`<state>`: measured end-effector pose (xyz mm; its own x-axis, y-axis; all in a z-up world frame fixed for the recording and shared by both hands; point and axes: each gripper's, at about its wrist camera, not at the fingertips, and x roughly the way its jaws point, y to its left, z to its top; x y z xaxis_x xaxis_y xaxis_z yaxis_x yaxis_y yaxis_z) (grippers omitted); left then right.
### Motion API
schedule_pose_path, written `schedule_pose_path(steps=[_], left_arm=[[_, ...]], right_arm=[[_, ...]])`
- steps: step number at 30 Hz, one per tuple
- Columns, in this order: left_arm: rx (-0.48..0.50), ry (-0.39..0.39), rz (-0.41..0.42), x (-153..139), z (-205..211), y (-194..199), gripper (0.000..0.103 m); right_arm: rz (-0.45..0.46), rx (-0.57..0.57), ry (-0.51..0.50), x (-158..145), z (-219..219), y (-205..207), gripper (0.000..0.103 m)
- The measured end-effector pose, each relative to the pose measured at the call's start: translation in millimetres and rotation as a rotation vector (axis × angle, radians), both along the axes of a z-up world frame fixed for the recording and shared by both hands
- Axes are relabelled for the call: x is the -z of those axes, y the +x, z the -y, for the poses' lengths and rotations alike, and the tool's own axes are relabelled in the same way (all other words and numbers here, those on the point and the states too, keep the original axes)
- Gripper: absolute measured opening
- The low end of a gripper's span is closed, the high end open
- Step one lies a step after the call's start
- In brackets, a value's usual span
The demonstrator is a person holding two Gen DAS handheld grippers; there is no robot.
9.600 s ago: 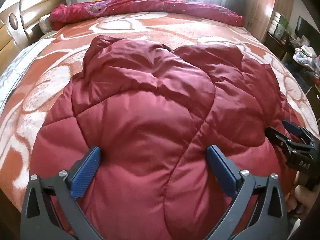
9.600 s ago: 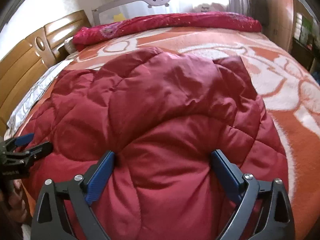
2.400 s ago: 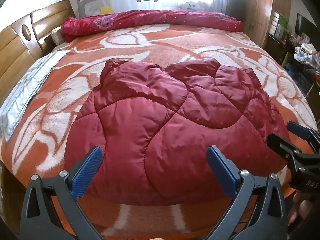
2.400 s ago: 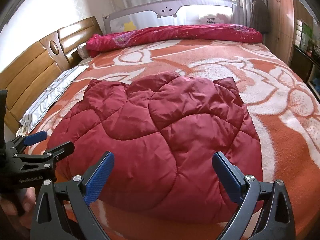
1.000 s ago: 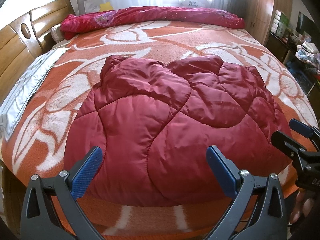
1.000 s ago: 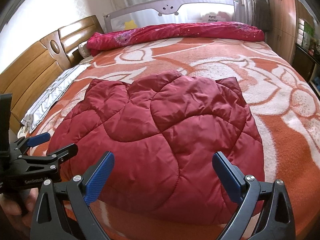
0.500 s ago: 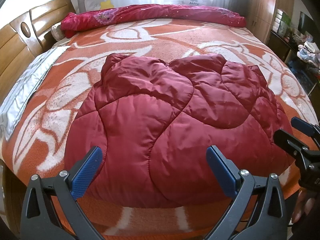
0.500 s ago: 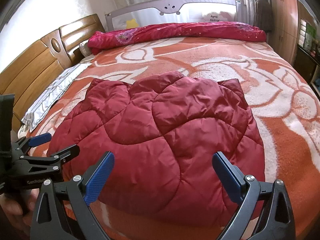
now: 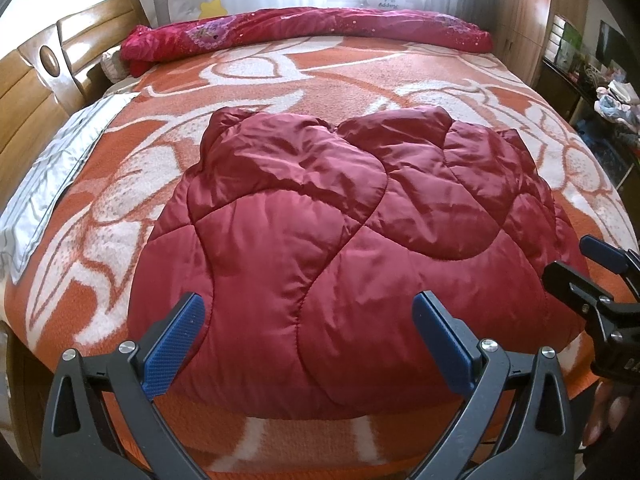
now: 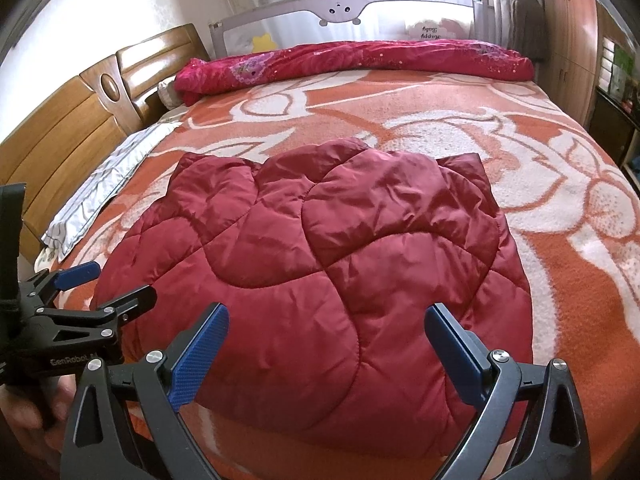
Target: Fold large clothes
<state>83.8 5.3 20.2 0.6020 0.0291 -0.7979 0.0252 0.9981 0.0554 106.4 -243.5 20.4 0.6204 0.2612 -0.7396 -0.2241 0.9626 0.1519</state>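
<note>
Quilted red jacket (image 9: 340,240): folded bundle, lying on bed blanket (image 9: 360,76) near its front edge, directly ahead of both finger pairs. Left gripper (image 9: 308,340): blue pads (image 9: 174,344) spread wide, gripping nothing, held apart from fabric. Right gripper (image 10: 326,352): pads (image 10: 454,354) likewise spread wide, empty, jacket's near edge showing between them. Beyond jacket: orange-and-white patterned blanket. Left of fingers: grey pillow (image 10: 100,192), wooden headboard (image 10: 60,136). Farthest: rolled red floral quilt (image 10: 360,60), grey bed rail (image 10: 344,12).
</note>
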Motion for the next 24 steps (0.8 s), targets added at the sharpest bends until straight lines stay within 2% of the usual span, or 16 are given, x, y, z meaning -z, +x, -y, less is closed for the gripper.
schedule_pose_path(steps=[24], left_arm=[[0.004,0.008,-0.008,1.1,0.0,7.8,0.103]], right_arm=[[-0.001,-0.004,0.001,2.6,5.2,6.9,0.099]])
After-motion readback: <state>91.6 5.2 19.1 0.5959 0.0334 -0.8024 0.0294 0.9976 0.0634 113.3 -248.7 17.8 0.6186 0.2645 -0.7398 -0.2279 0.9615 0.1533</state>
